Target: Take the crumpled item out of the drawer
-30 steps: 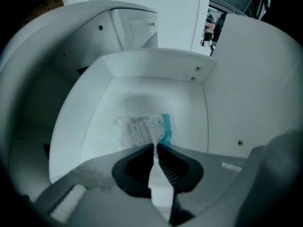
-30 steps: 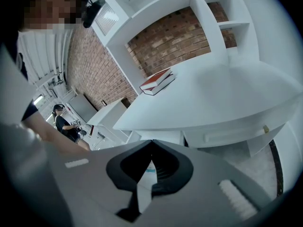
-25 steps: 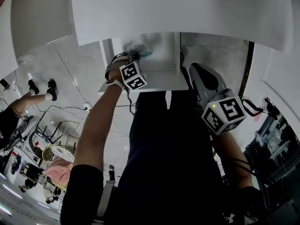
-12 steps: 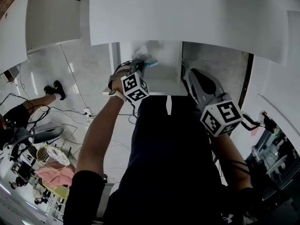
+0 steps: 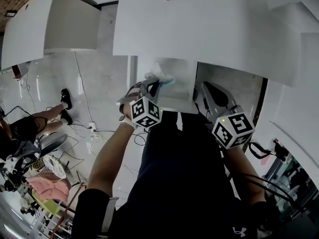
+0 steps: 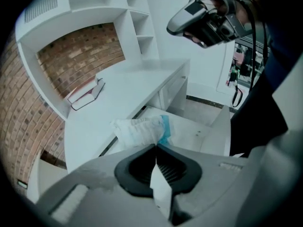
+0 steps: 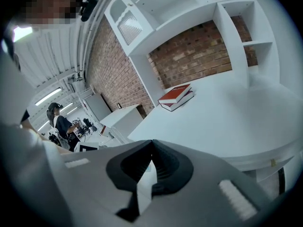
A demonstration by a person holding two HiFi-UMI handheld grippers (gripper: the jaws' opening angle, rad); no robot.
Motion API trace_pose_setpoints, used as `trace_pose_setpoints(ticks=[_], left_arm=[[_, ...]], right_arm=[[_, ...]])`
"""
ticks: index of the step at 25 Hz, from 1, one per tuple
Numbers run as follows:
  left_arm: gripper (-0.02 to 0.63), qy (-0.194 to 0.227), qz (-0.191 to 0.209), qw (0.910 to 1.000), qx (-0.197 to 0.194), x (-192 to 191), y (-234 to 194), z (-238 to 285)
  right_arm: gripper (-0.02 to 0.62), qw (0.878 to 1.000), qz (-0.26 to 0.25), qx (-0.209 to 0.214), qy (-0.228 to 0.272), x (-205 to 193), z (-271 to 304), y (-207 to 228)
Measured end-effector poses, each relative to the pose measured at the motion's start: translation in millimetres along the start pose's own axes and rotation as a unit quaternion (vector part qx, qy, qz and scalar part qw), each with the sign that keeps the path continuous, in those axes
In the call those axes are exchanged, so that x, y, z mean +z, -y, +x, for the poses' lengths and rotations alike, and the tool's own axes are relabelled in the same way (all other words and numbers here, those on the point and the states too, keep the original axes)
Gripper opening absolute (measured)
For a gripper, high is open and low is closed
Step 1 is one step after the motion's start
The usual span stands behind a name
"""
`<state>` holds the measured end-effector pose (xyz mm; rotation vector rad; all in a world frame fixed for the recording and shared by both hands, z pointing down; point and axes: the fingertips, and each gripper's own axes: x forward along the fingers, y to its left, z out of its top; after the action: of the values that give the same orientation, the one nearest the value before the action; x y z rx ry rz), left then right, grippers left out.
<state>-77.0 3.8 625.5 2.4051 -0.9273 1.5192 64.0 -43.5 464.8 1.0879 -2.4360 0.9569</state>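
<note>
The crumpled item [image 6: 141, 129] is a wad of white wrapper with a blue edge. My left gripper [image 6: 155, 146] is shut on it, with the wad sticking out past the jaw tips. In the head view the crumpled item [image 5: 159, 78] sits at the left gripper [image 5: 152, 86] over the open white drawer [image 5: 177, 101]. The drawer's pale inside [image 6: 201, 134] lies just beyond the wad. My right gripper [image 5: 203, 87] hovers at the drawer's right side, apart from the wad. In its own view the right gripper [image 7: 151, 158] is shut with nothing between its pads.
The white desk top [image 5: 199, 29] overhangs the drawer, with a red book [image 7: 176, 96] lying on it near the brick wall. A white cabinet [image 5: 55, 24] stands to the left. On the floor to the left are cables, a person's legs [image 5: 37, 118] and a basket with pink cloth [image 5: 42, 180].
The head view has tilted, so more of the desk top and the red book show. My left gripper stays at the drawer with the crumpled wad at its tip. The right gripper has barely moved.
</note>
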Motion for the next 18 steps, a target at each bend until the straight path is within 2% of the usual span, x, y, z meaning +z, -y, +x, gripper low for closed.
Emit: trace_pose_setpoints(ticks=[5,10,14,18], left_arm=[[0.006,0.045,-0.053,0.9974,0.02,26.2,-7.1,-42.6],[0.006,0.093,-0.094,0.9902,0.044,58.0,-14.2,-85.5],[0.006,0.129,-0.139,0.9795,0.068,74.8,-30.7,-112.7],[0.006,0.164,-0.192,0.9637,0.086,81.9,-45.8,-137.6]], right_arm=[[0.003,1.0,-0.016,0.013,0.01,16.2,-1.6,-11.2],[0.003,0.999,-0.027,0.025,0.023,33.9,-7.1,-19.6],[0.003,0.998,-0.038,0.034,0.03,48.2,-4.1,-25.6],[0.003,0.997,-0.05,0.045,0.039,58.3,-3.7,-35.3]])
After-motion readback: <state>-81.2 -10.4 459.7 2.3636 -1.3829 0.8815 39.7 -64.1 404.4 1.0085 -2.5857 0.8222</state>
